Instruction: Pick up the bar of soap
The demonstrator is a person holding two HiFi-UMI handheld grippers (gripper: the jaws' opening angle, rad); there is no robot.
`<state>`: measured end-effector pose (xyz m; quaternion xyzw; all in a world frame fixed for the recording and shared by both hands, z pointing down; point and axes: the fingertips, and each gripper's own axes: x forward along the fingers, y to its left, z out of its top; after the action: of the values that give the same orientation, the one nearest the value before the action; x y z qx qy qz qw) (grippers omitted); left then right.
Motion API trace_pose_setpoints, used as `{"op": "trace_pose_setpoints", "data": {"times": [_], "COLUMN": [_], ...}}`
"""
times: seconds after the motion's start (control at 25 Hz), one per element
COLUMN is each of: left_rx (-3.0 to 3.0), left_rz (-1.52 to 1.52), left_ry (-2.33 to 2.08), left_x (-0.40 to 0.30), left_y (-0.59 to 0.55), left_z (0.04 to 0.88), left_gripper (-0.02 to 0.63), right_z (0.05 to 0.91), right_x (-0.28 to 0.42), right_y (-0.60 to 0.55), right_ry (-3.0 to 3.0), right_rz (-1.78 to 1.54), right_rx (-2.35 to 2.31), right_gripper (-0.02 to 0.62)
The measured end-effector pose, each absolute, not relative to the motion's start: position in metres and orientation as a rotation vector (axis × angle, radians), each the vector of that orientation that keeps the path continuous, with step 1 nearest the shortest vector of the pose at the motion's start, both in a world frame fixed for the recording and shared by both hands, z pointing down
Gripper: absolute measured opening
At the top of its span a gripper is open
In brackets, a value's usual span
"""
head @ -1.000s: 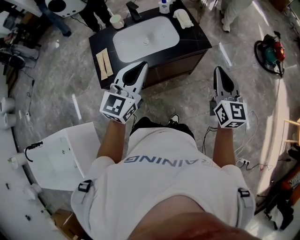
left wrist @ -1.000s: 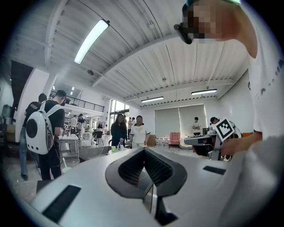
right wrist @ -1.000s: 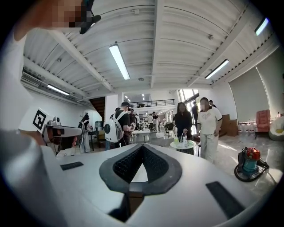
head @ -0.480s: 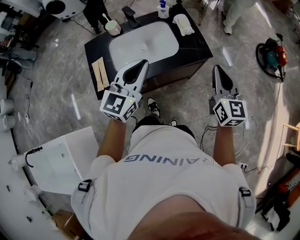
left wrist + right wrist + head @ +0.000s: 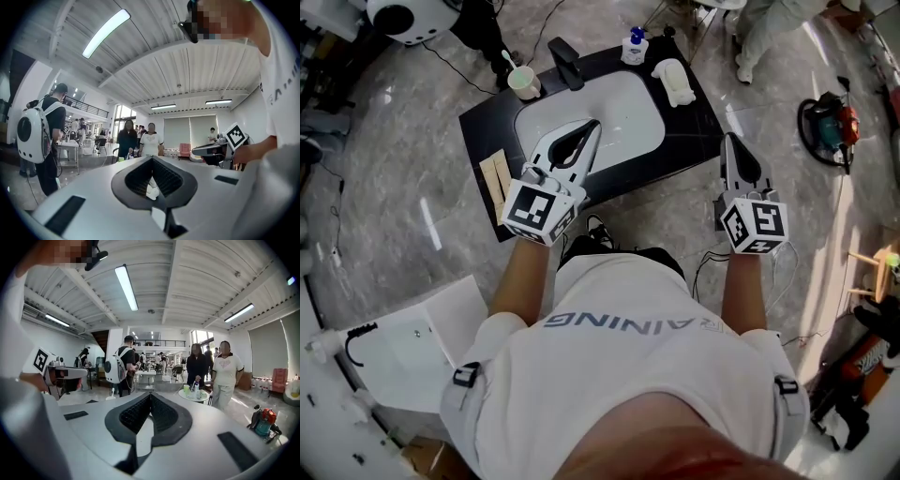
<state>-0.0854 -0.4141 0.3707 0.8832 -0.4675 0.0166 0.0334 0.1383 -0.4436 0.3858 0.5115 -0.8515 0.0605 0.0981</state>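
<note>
A cream-white lump, likely the bar of soap [image 5: 673,82], lies on the far right corner of a black counter [image 5: 698,117] with a white sink basin [image 5: 619,108]. My left gripper [image 5: 591,124] hangs over the counter's near edge, in front of the basin, its jaws shut with the tips touching. My right gripper [image 5: 730,139] is held over the floor just right of the counter, also shut and holding nothing. Both gripper views look level into the hall, past the left gripper's [image 5: 151,158] and the right gripper's [image 5: 150,394] closed tips, and show no soap.
On the counter stand a black faucet [image 5: 565,49], a blue-capped bottle [image 5: 635,46], a cup with a toothbrush [image 5: 523,84] and tan strips [image 5: 495,178]. A power tool [image 5: 827,122] and a white panel [image 5: 412,328] lie on the floor. People stand farther off.
The counter has slid nearer and lower in the head view as the person stepped toward it. Both grippers keep their pose and stay shut.
</note>
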Motion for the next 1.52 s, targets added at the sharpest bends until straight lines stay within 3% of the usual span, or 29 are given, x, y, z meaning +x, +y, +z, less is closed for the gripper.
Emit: {"op": "trace_pose_setpoints", "data": {"times": [0.36,0.72,0.8,1.04,1.52], "left_rx": [2.666,2.591,2.559,2.462,2.251], "left_rz": [0.086,0.11,0.113,0.152,0.162], "left_ry": [-1.441,-1.52,-1.546,-1.619,-1.794], "left_x": [-0.135,-0.126,-0.119,-0.102,-0.113], "left_y": [-0.449,-0.48,-0.489,-0.515,-0.539], "left_z": [0.396,0.401,0.405,0.418,0.452], "left_gripper": [0.003,0.003,0.003,0.003,0.003], "right_z": [0.407,0.442,0.462,0.533,0.671], "right_x": [0.091,0.104,0.108,0.11,0.095], "right_y": [-0.494,-0.553,-0.572,-0.64,-0.709], "right_ry": [-2.485,-2.416,-2.396,-2.313,-2.141], "right_rz": [0.205,0.174,0.189,0.224,0.342], "right_rx": [1.48,1.38,1.317,1.15,0.933], "right_gripper": [0.012,0.019,0.112,0.215,0.259]}}
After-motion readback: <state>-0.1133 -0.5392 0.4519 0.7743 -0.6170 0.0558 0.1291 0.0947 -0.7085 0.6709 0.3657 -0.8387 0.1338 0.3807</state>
